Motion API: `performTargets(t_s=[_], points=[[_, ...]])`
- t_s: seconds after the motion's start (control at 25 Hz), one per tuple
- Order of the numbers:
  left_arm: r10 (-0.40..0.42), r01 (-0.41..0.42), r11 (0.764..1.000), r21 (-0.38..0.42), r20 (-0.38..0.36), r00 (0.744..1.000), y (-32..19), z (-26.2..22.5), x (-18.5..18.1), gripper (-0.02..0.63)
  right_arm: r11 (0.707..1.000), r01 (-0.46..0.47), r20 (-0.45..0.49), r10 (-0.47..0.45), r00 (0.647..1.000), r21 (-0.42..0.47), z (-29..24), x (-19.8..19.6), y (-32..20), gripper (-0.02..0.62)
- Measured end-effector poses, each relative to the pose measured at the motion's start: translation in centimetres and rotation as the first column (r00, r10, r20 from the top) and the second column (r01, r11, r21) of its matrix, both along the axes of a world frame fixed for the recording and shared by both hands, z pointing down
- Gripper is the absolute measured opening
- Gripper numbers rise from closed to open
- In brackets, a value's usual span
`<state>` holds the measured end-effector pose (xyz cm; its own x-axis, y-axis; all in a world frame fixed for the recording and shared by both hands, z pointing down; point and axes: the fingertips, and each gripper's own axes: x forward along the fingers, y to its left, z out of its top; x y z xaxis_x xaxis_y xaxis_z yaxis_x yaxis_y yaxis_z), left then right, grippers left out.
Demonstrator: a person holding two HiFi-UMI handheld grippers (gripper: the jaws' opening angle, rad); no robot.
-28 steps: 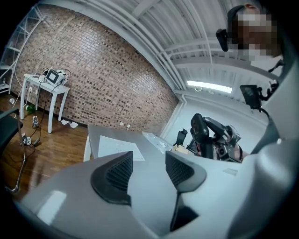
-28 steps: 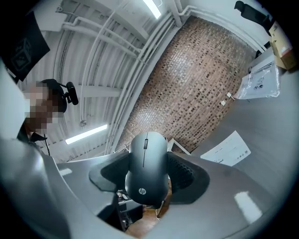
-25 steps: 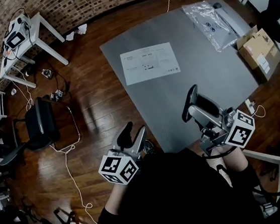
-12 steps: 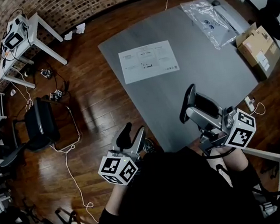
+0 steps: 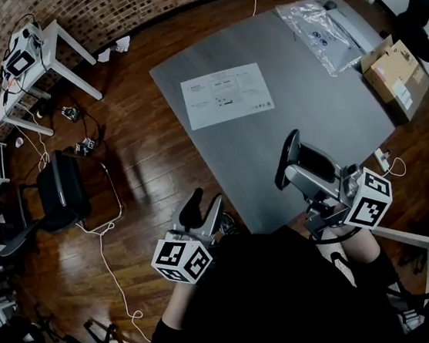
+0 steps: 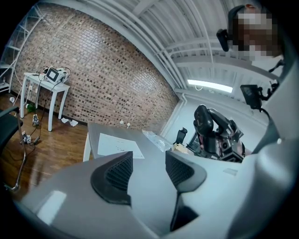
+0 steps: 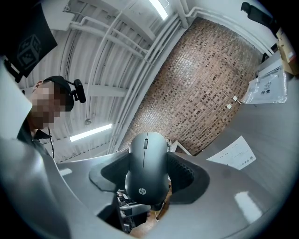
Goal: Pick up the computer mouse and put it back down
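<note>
Right gripper [image 5: 290, 159] clenched on mouse [image 7: 147, 161], lower right of head view, clear of table [image 5: 324, 114]. Best lowered level; let go once seated. Left gripper [image 6: 148, 169] slack, empty.

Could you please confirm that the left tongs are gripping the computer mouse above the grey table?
Not quite: the right tongs grip the computer mouse above the grey table, as the right gripper view shows; the left tongs stand open and empty.
</note>
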<state>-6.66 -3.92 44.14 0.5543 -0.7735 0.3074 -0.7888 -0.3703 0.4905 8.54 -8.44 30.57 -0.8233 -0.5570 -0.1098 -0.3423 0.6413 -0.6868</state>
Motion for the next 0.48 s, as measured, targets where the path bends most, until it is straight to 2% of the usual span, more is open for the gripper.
performTargets(t_s=[0.48], points=[[0.001,-0.001,1.0,-0.01,0.002,1.0,-0.3,0.22,0.12,0.204,1.0,0.0,-0.006,0.0,1.0,-0.007,0.26,0.06,-0.49,0.262]])
